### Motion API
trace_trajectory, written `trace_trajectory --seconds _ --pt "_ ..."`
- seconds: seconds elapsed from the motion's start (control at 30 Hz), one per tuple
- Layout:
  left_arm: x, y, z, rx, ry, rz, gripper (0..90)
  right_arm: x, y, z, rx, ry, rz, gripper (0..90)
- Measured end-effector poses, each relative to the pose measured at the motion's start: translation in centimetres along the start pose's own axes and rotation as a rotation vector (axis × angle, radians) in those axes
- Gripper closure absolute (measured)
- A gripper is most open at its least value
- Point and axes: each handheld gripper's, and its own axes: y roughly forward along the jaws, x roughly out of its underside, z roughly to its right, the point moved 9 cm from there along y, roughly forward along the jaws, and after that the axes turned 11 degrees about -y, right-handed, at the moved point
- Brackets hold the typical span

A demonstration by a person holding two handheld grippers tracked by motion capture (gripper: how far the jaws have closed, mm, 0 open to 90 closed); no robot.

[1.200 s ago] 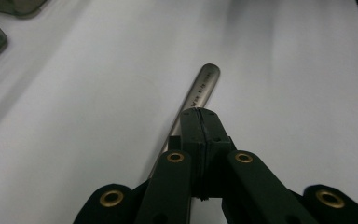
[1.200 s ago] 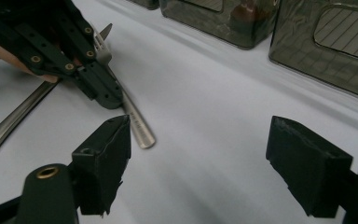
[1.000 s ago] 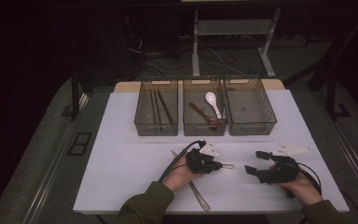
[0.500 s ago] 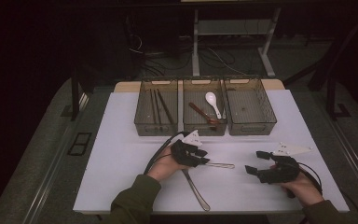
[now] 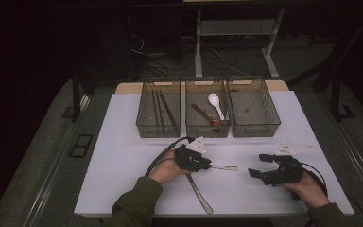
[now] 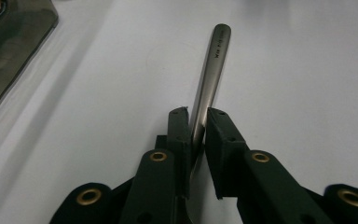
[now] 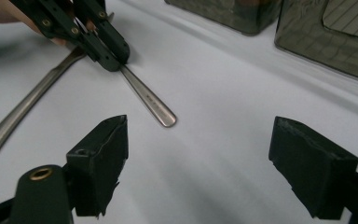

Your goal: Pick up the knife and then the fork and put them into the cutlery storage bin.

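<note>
The left gripper is closing its jaws around a metal handle; the right gripper is waiting wide open. Next comes lifting it toward the bins.

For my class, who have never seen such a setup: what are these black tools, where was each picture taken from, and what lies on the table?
A person sits at a white table, holding a two-jaw gripper in each hand. The high view looks down from above; the other two cameras ride on the grippers. The left gripper has just been closing its jaws on a metal utensil handle; a second metal utensil lies beside it. The right gripper rests open, holding nothing. Behind stand three clear bins: one holds chopsticks, the middle one a white spoon.
</note>
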Motion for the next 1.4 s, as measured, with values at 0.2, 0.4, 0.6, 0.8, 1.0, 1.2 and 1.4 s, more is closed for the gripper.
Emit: trace_trajectory --seconds 0.2,0.4,0.6,0.8,1.0,1.2,1.4 --pt "0.0 0.0 0.1 0.008 0.037 0.005 81.1 0.0 0.1 0.1 -0.036 -0.001 -0.026 17.7" --pt "-0.2 0.2 0.4 0.020 0.070 0.010 83.4 0.0 0.2 -0.3 -0.031 -0.033 -0.065 13.9" --pt "-0.6 0.6 1.0 0.030 0.086 0.020 83.7 0.0 -0.2 -1.0 -0.140 -0.063 -0.109 14.9" --pt "-1.2 -0.1 1.5 0.053 0.092 0.038 83.7 -0.6 0.3 -1.3 -0.166 -0.134 -0.158 16.8" --pt "-1.7 -0.7 2.1 0.074 0.106 0.058 83.7 -2.3 1.3 -1.5 -0.230 -0.211 -0.173 18.6" --pt "-2.4 -1.5 3.1 0.099 0.152 0.068 83.7 -4.5 2.5 -2.7 -0.357 -0.285 -0.177 31.4" --pt "-2.8 -2.1 3.8 0.110 0.178 0.080 83.7 -5.5 4.4 -3.8 -0.437 -0.367 -0.213 41.3"
